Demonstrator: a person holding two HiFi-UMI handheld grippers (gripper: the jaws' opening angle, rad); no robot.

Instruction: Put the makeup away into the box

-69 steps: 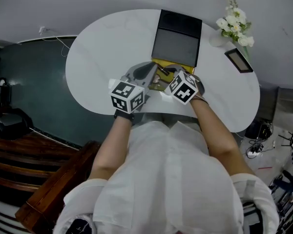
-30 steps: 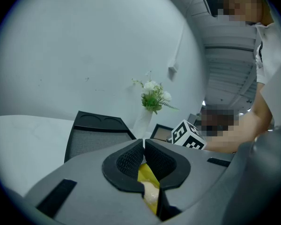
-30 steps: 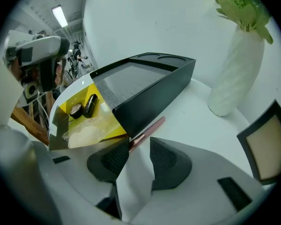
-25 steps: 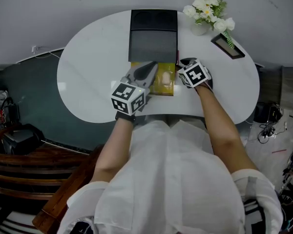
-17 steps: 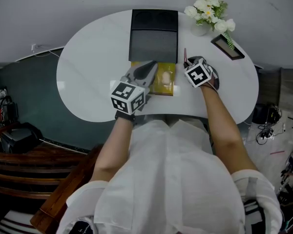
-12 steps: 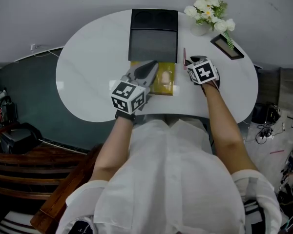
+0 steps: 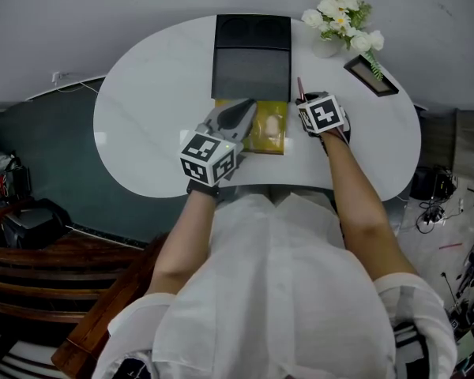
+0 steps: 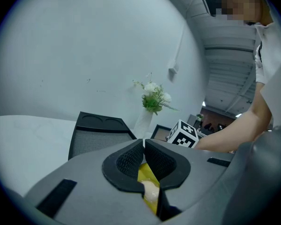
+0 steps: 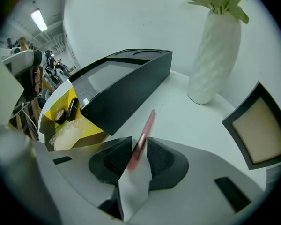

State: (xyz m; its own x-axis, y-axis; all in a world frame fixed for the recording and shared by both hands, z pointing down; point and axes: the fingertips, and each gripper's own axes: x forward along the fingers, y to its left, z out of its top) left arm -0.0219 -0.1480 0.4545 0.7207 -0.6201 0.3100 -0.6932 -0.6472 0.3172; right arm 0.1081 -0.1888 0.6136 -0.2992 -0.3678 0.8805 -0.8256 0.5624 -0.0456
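A: Status of left tool (image 8: pixel 144 143)?
B: Jaws together, tips at the left edge of the open yellow-lined box (image 7: pixel 262 144) on the white surface (image 7: pixel 158 93).
A: And right tool (image 9: pixel 139 143)?
B: Just right of the box. Jaws have just been opening. The pink makeup stick (image 9: pixel 147 123) sits between them with a gap on one side, not clamped. It's outside the box, with the vase (image 9: pixel 215 55) beyond.
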